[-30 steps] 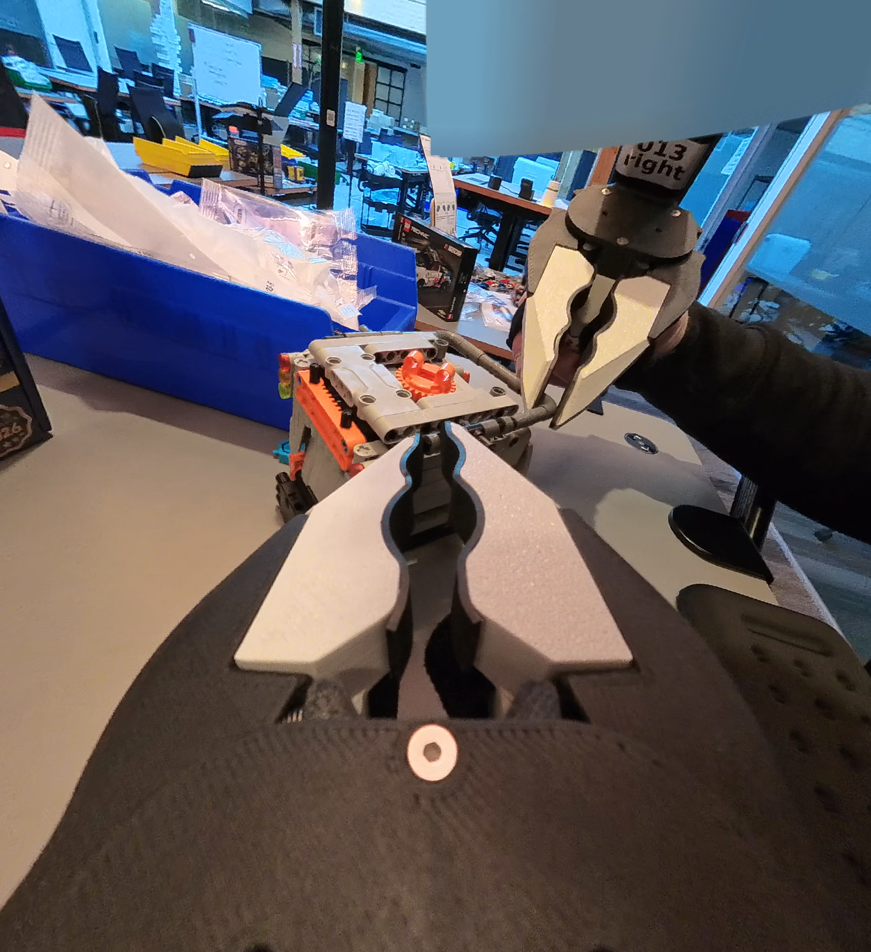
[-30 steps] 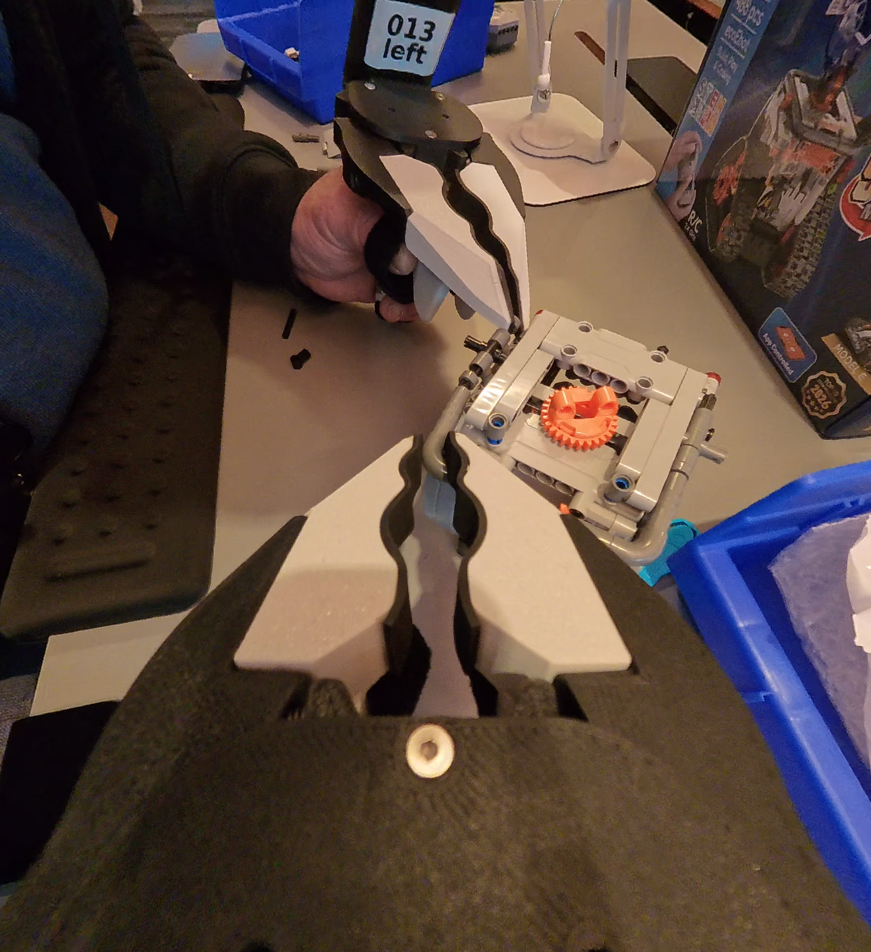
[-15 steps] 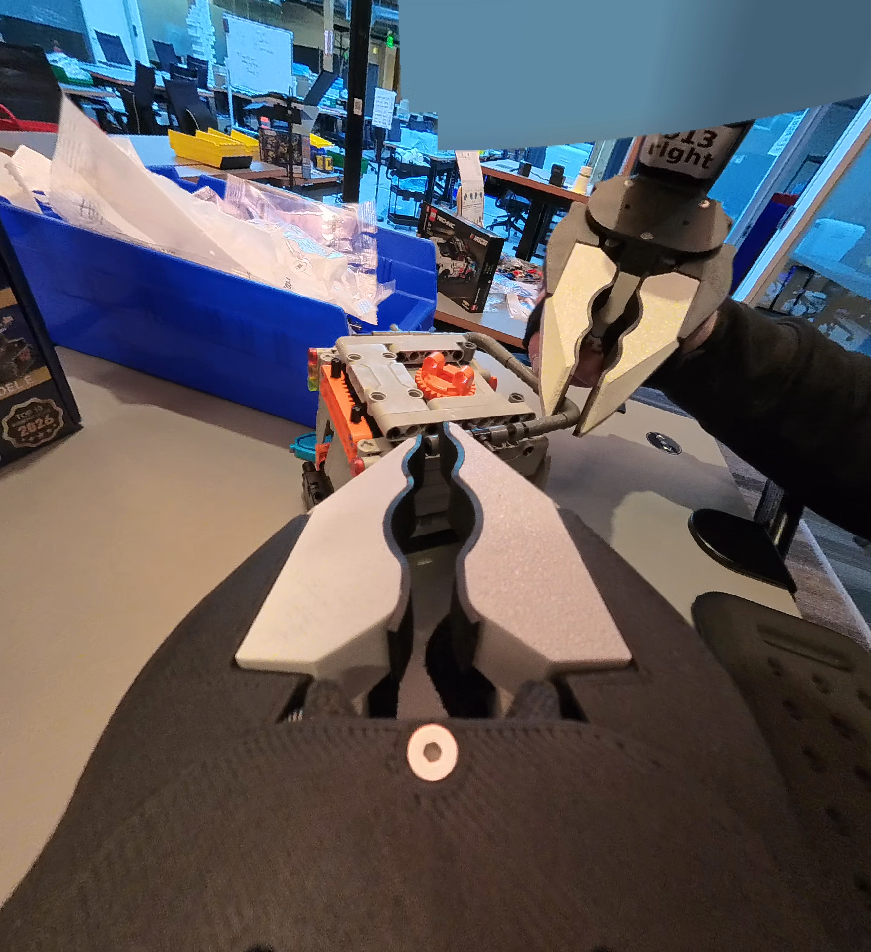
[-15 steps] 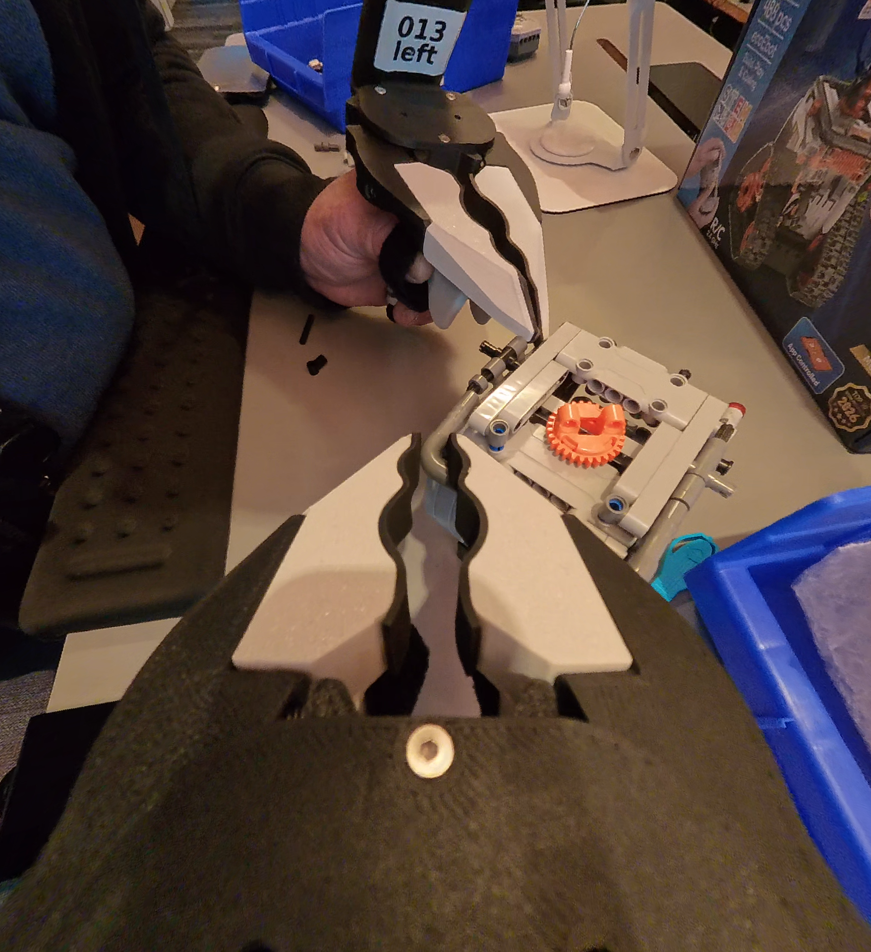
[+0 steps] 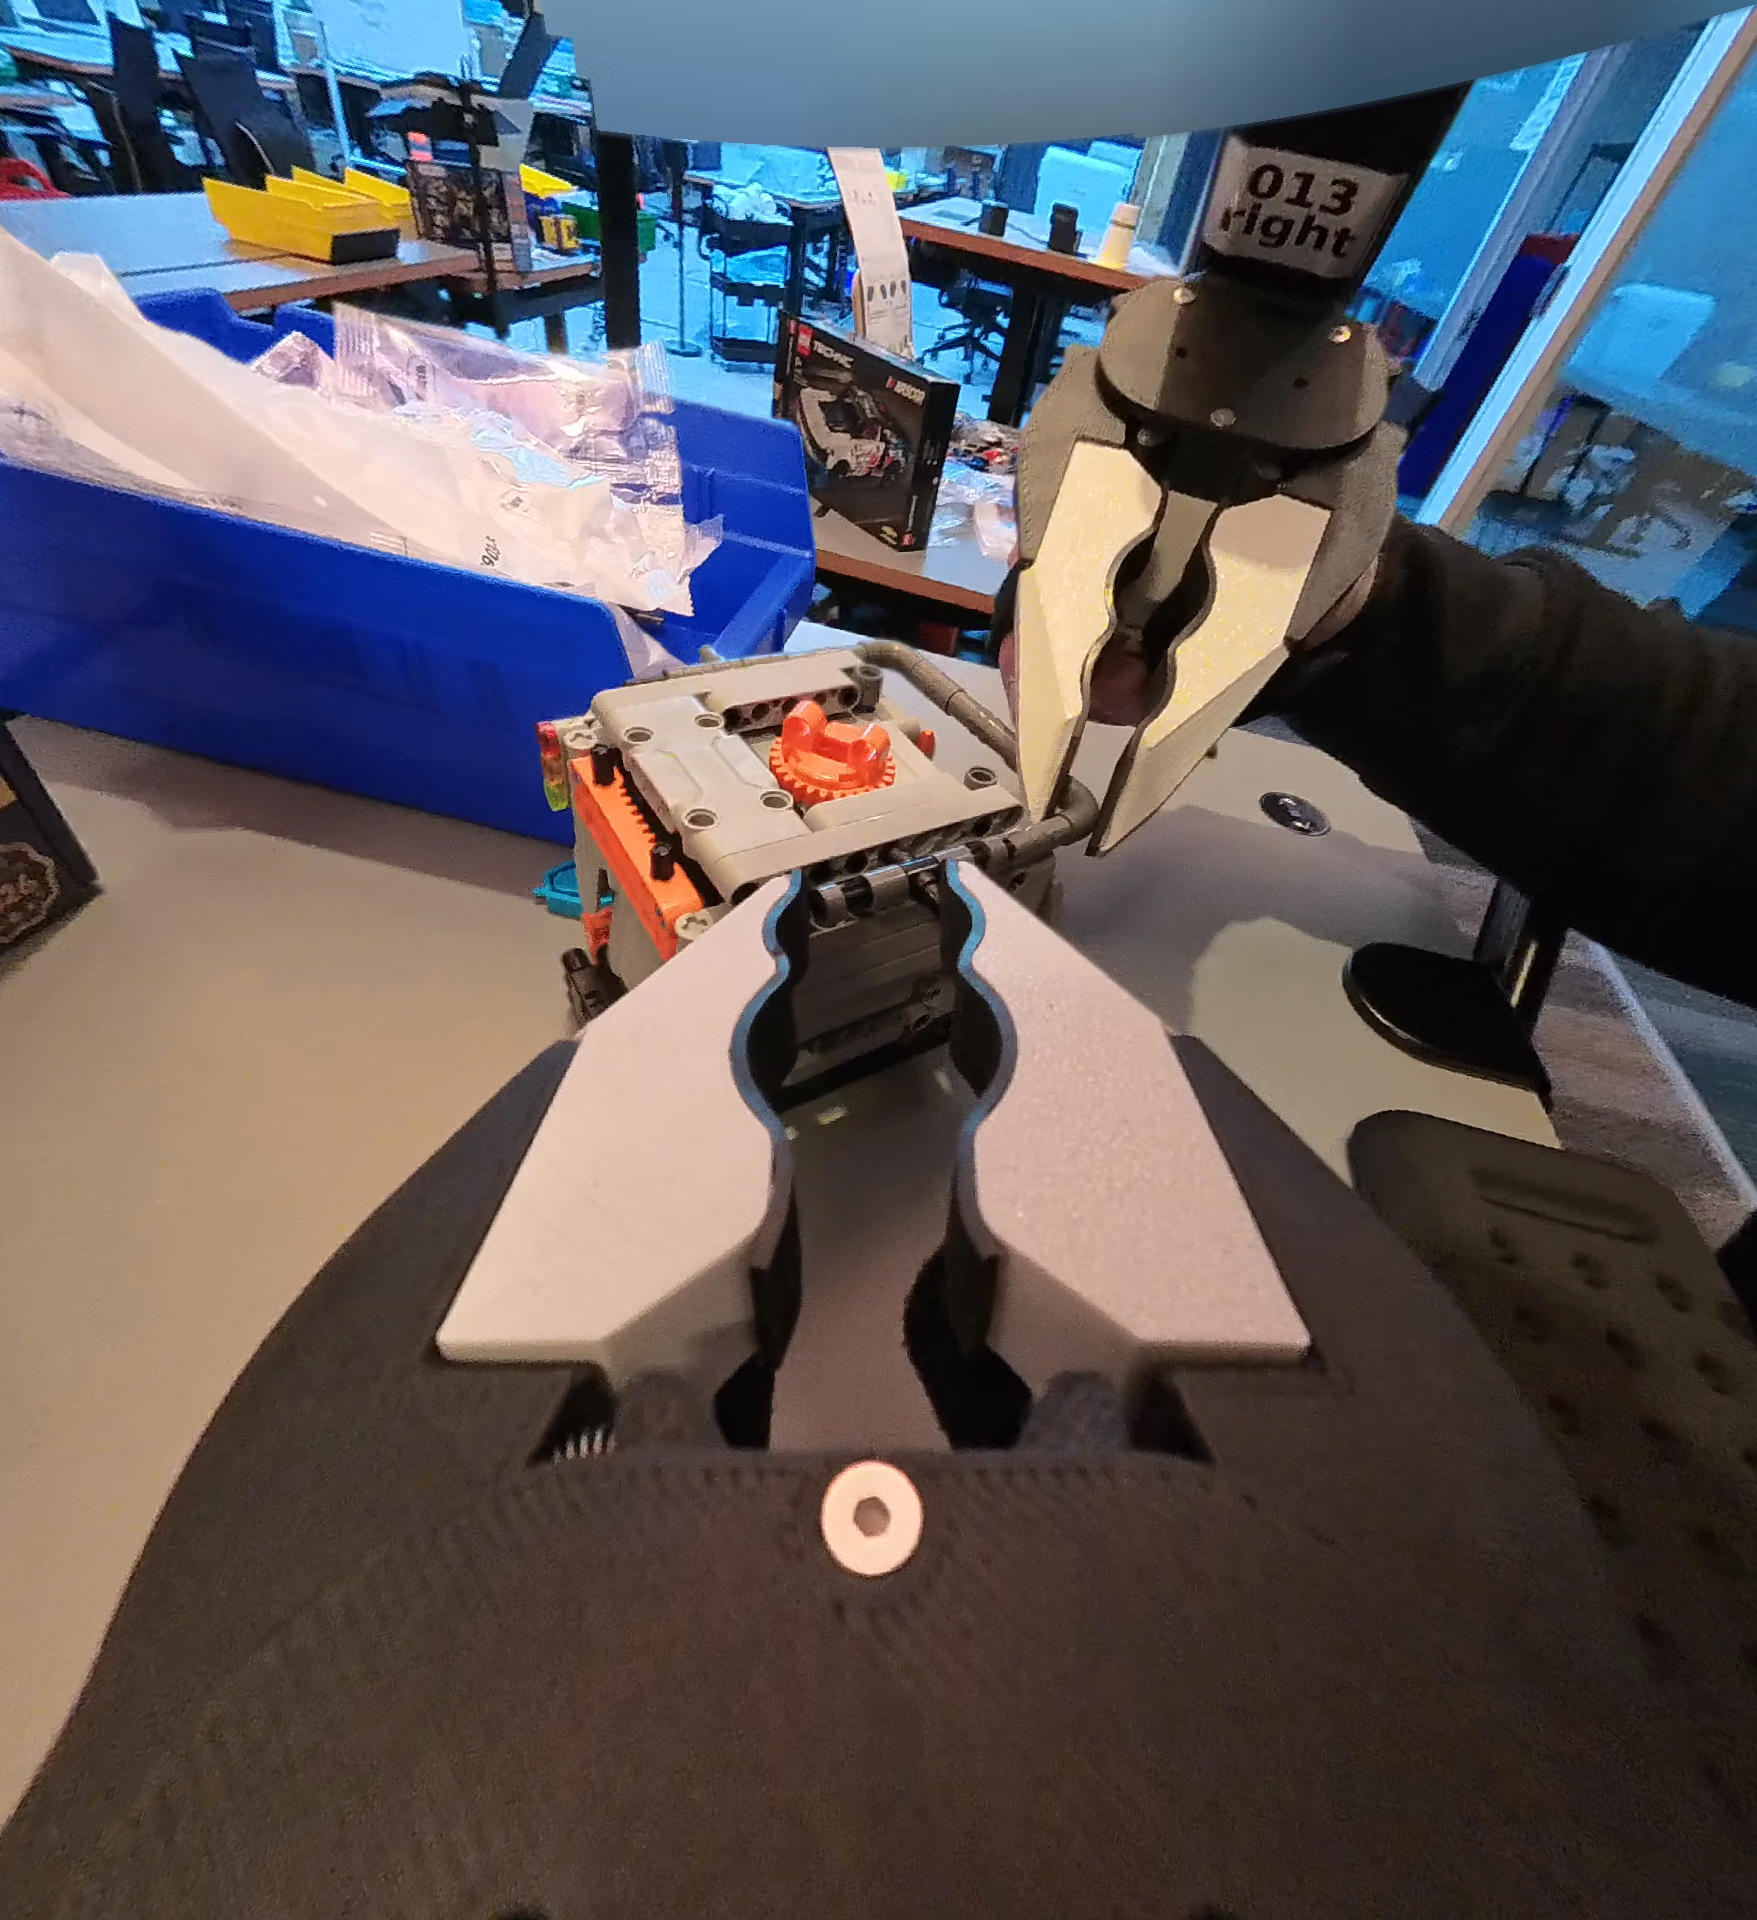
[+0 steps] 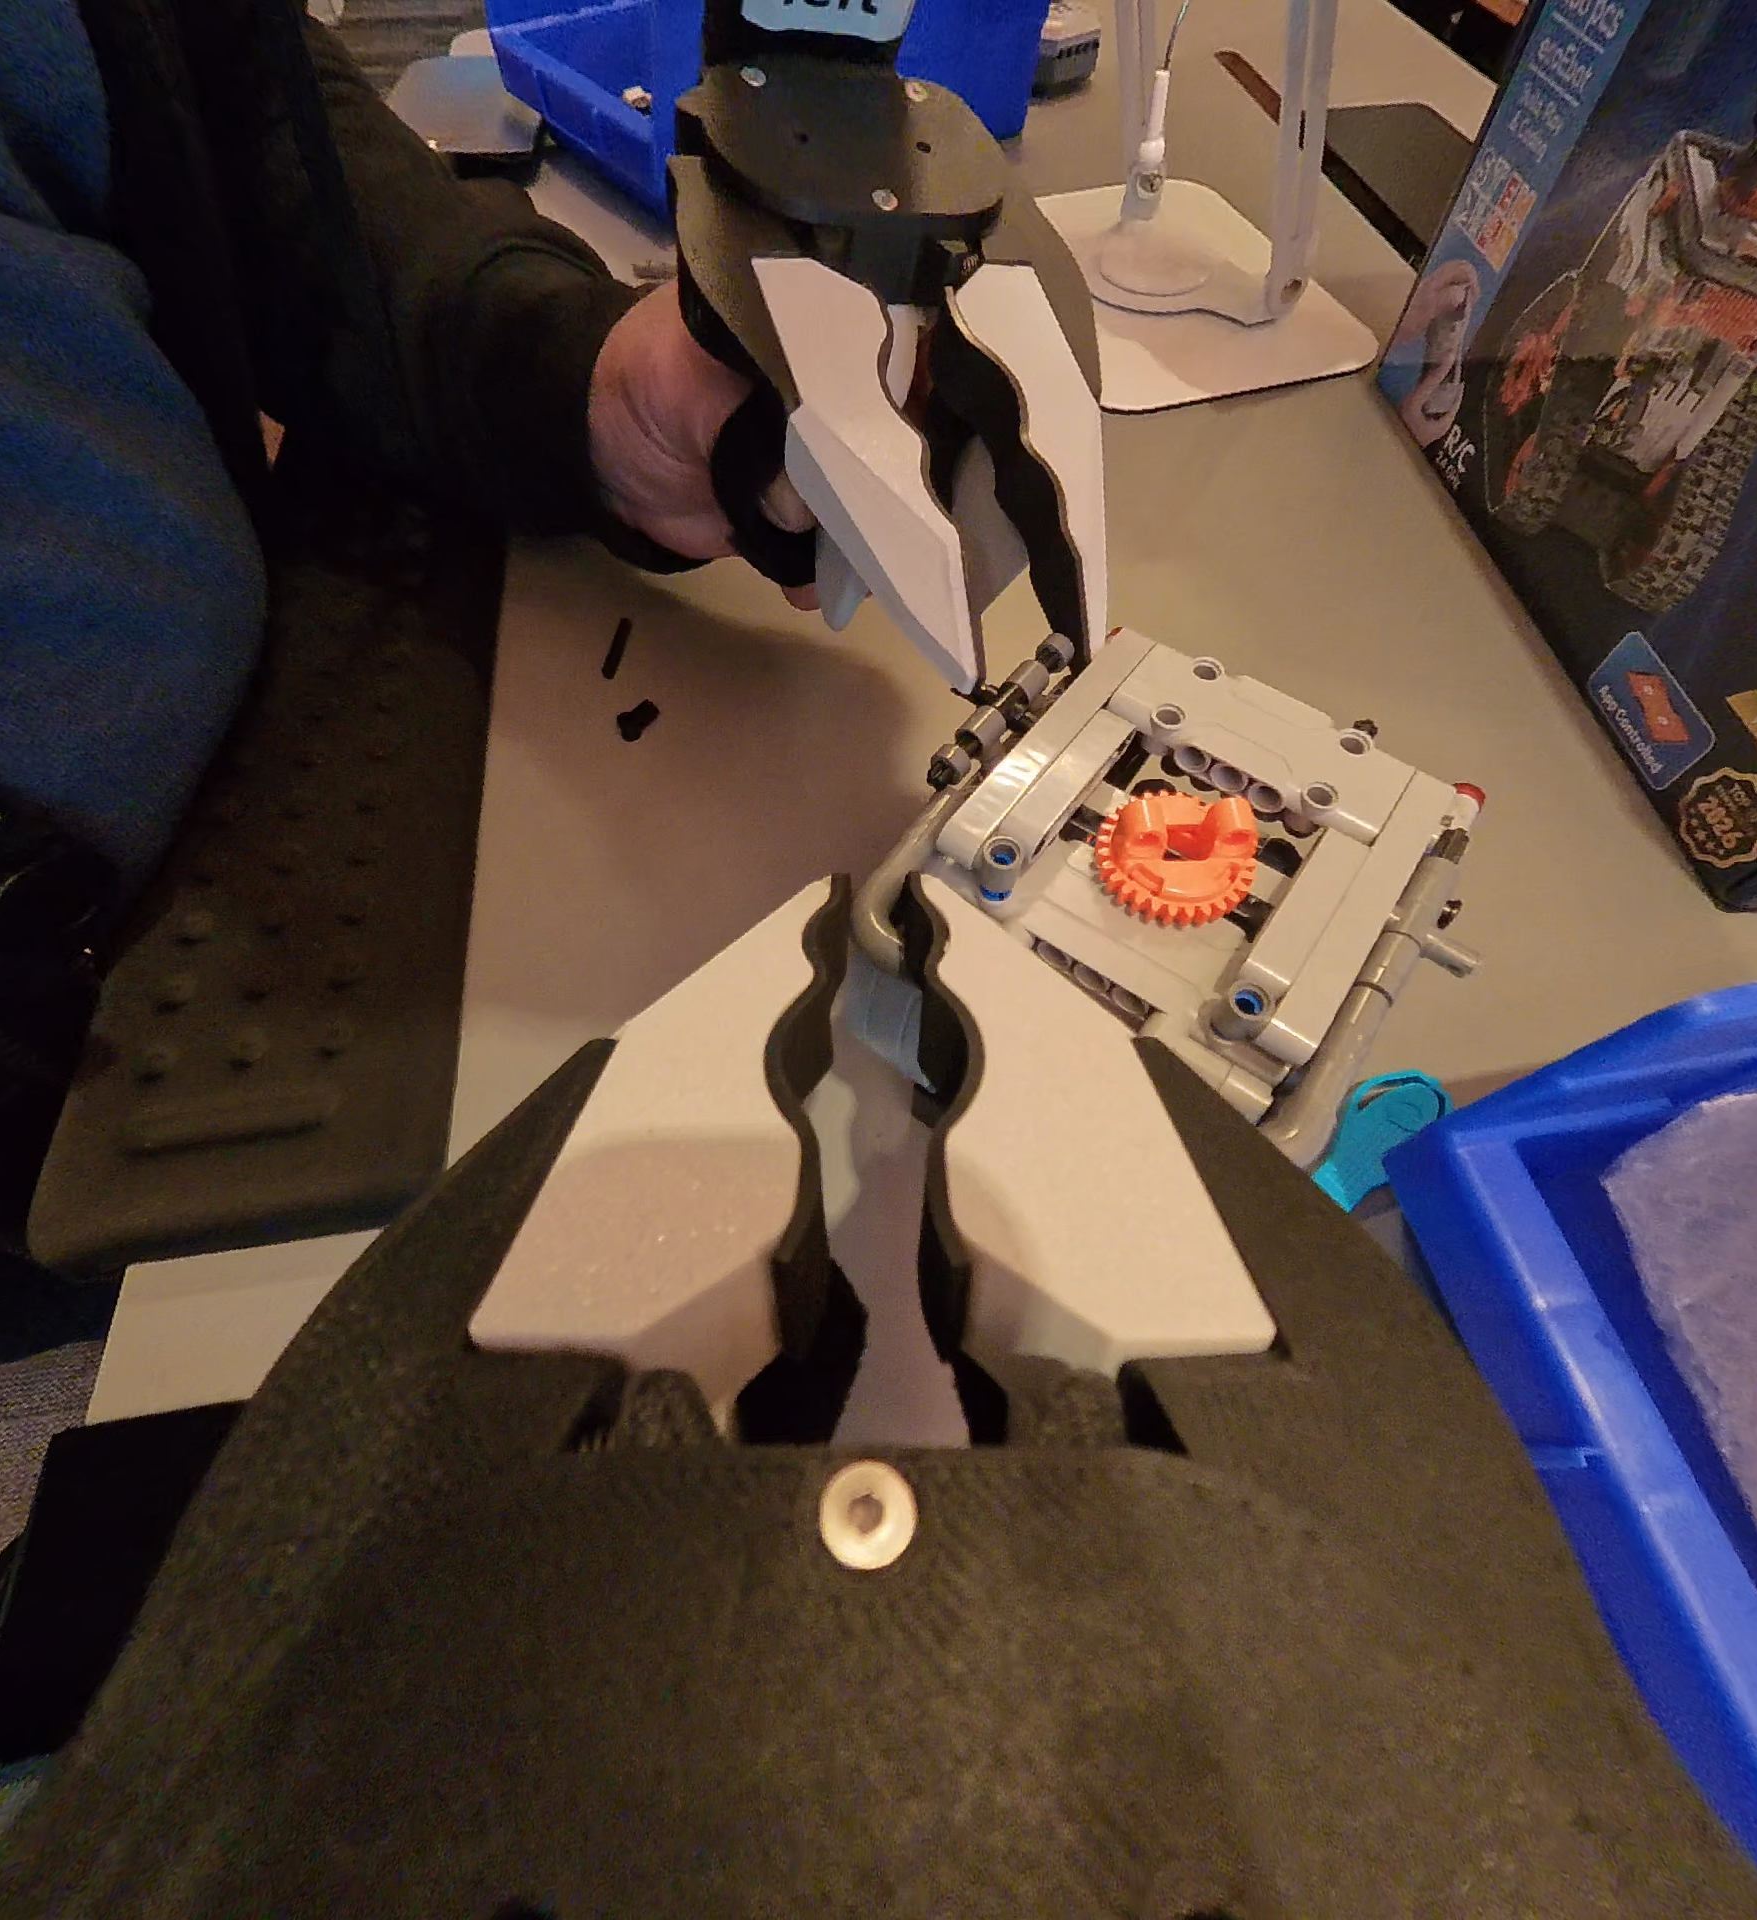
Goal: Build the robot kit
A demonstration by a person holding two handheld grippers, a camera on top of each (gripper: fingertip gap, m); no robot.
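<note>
A grey brick-built frame model (image 5: pixel 687 764) with an orange gear (image 5: pixel 832 764) on top stands on the grey table (image 5: pixel 230 1039). My left gripper (image 5: pixel 874 883) is open, its tips on either side of a black axle (image 5: pixel 879 885) on the model's near edge. My right gripper (image 6: pixel 876 888) is shut on a grey curved tube (image 6: pixel 879 920) at the model's corner. The model (image 6: pixel 1269 748), gear (image 6: pixel 1175 852) and axle (image 6: pixel 1009 696) also show in the right wrist view, with the left gripper (image 6: pixel 1030 660) straddling the axle. The right gripper (image 5: pixel 1071 826) shows pinching the tube (image 5: pixel 1066 805).
A blue bin (image 5: pixel 282 644) of plastic bags stands just behind the model; it also shows in the right wrist view (image 6: pixel 1539 1299). A printed toy box (image 6: pixel 1632 416), a white stand base (image 6: pixel 1217 312), a black pad (image 6: pixel 261 935), two small black pins (image 6: pixel 635 717) and a teal piece (image 6: pixel 1373 1132). One gripper's finger ends stand about 5 cm off the other's. The teal piece (image 6: pixel 1373 1132) is about equally far from each gripper, around 15 cm.
My left gripper's jaws have spread apart around the black axle; before they were nearly shut on it. Both grippers and the model have shifted slightly. The right gripper still holds the tube.
</note>
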